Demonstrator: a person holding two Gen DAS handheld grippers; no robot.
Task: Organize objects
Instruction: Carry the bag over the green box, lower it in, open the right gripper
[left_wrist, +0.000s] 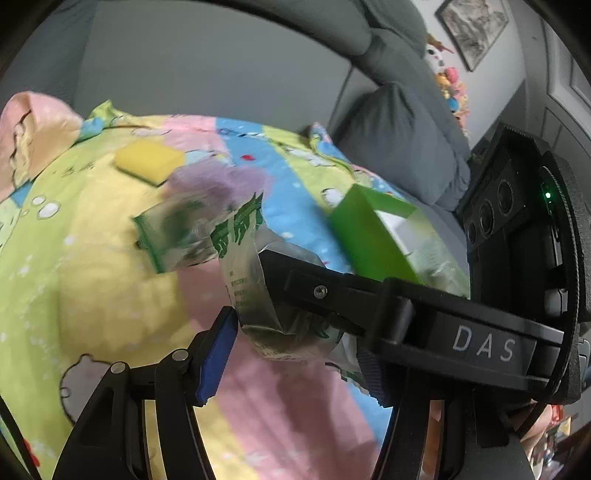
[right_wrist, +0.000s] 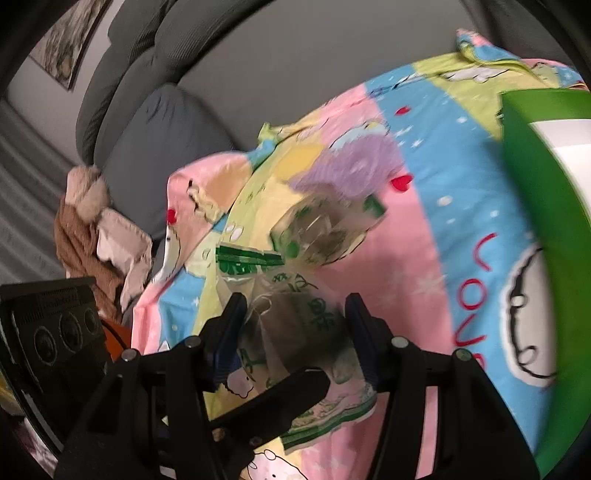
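Observation:
A clear plastic bag with green print (left_wrist: 255, 295) hangs between both grippers above a colourful cartoon blanket (left_wrist: 92, 277). My left gripper (left_wrist: 295, 354) holds the bag's lower part between its blue pads (left_wrist: 218, 365). The right gripper's finger (left_wrist: 332, 291) crosses the left wrist view and lies against the bag. In the right wrist view the bag (right_wrist: 303, 317) sits between my right gripper's (right_wrist: 295, 332) spread fingers, and the left gripper's finger (right_wrist: 273, 402) reaches under it. A blurred second clear bag (left_wrist: 177, 236) lies further off; it also shows in the right wrist view (right_wrist: 325, 229). A yellow sponge (left_wrist: 147, 160) lies on the blanket.
A green and white box (left_wrist: 373, 236) stands on the blanket at the right; it also shows in the right wrist view (right_wrist: 546, 206). Grey pillows (left_wrist: 399, 140) and a grey headboard are behind. Brown clothing (right_wrist: 92, 236) lies at the bed's side.

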